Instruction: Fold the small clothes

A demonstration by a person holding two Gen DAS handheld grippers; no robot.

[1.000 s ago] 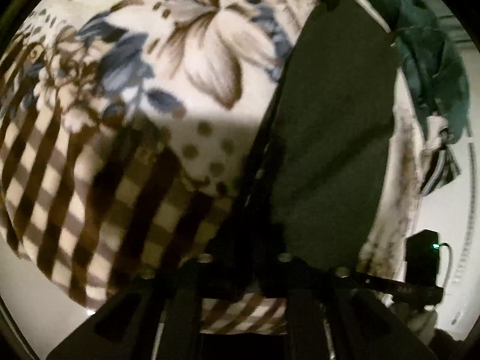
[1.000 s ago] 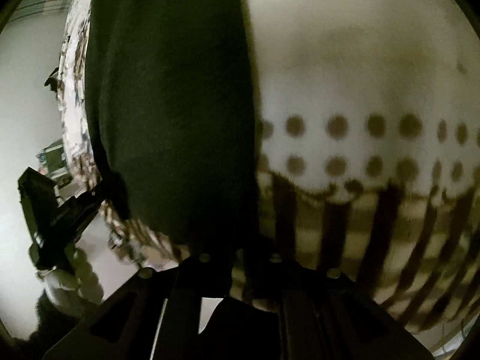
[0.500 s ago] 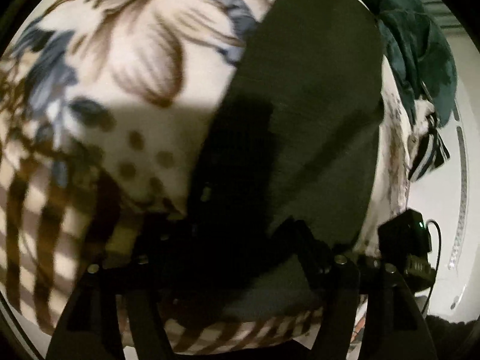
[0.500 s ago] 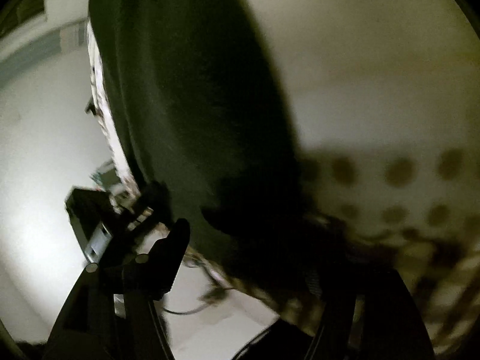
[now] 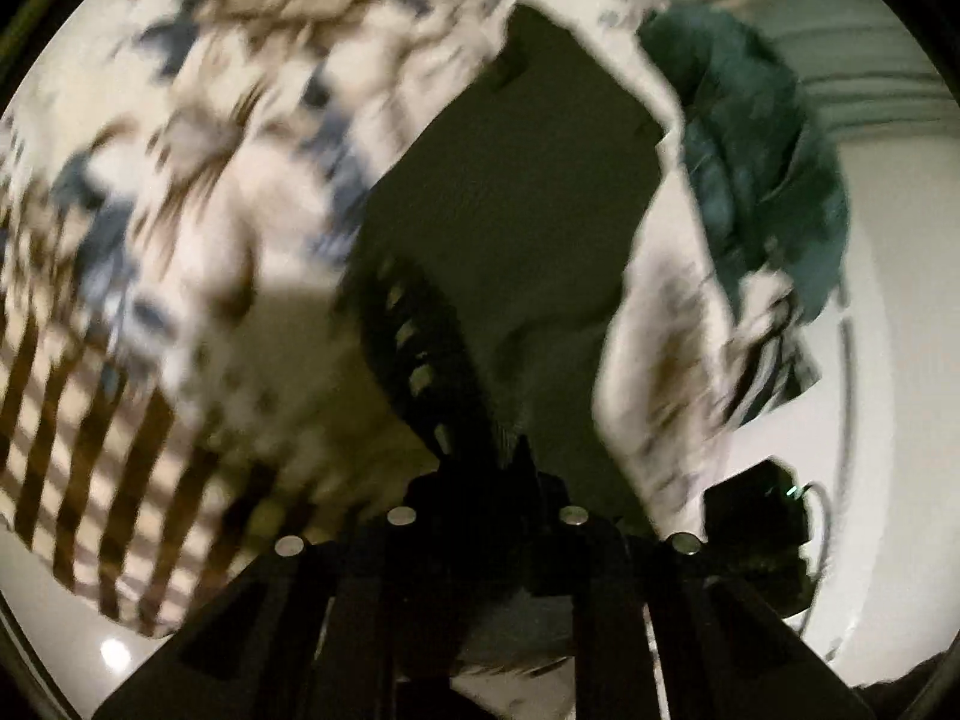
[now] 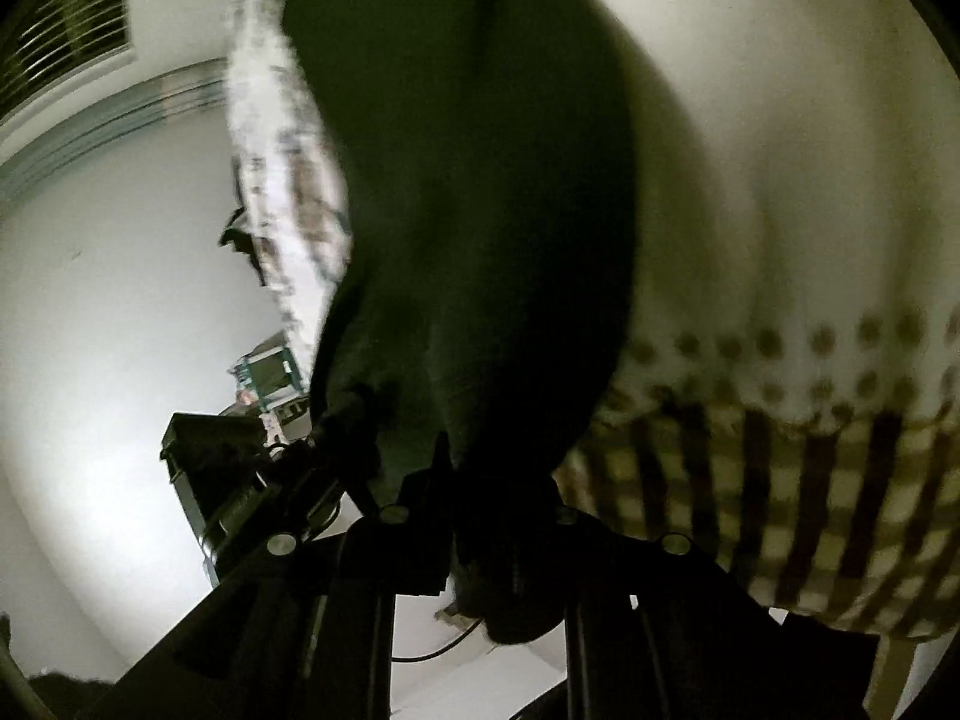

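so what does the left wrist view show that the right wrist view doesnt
Only the left wrist view shows the teal clothes pile, a striped garment below it, and the blanket's blue-brown flowers. Only the right wrist view shows a slatted vent and a green-framed item on the floor. Both show the dark garment on the patterned blanket, bunched at each gripper's fingers.

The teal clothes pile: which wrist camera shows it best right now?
The left wrist view. The teal clothes pile sits in the open at upper right, beside the dark garment on the patterned blanket. The right wrist view shows none of it.
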